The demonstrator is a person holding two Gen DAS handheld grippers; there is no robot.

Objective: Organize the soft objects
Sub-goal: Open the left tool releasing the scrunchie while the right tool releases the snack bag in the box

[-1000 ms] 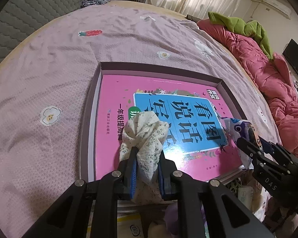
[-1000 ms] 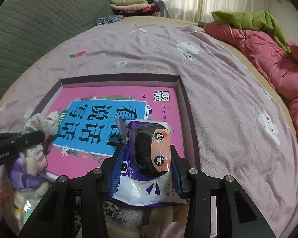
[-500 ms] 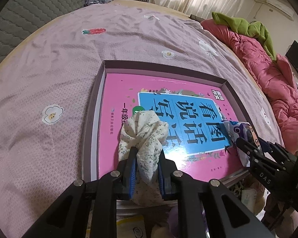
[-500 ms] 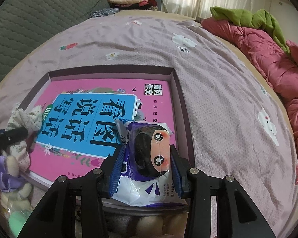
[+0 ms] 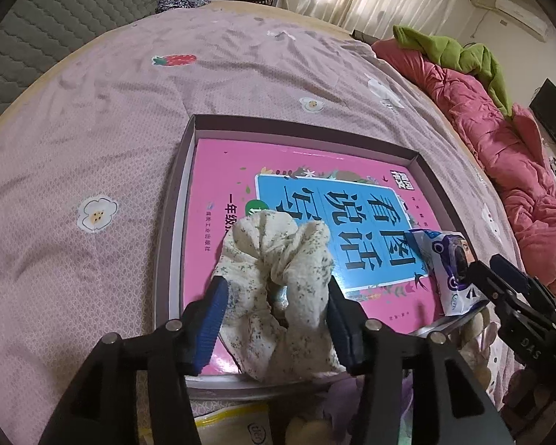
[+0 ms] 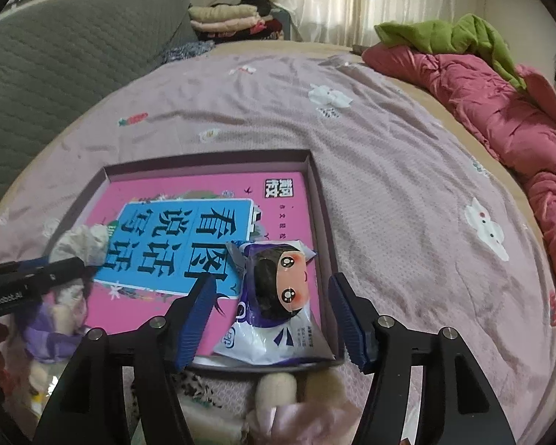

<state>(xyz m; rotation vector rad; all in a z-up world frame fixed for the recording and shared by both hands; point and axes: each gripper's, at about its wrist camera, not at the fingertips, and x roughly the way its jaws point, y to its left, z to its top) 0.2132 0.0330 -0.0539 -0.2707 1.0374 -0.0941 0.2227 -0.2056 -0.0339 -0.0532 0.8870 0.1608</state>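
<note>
Release step: left claw (image 5: 274,307) spread around floral scrunchie (image 5: 278,282); right claw (image 6: 274,319) spread beside toy packet (image 6: 278,304), both inside tray (image 6: 317,200). Next: withdraw clear.

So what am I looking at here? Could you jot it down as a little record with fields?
Setting: bed with a mauve patterned sheet
Tray: shallow box holding a pink book
Left gripper: open, floral scrunchie between its fingers
Right gripper: open, cartoon-face packet lying on the book between its fingers
Far side: pink quilt, green cloth
</note>
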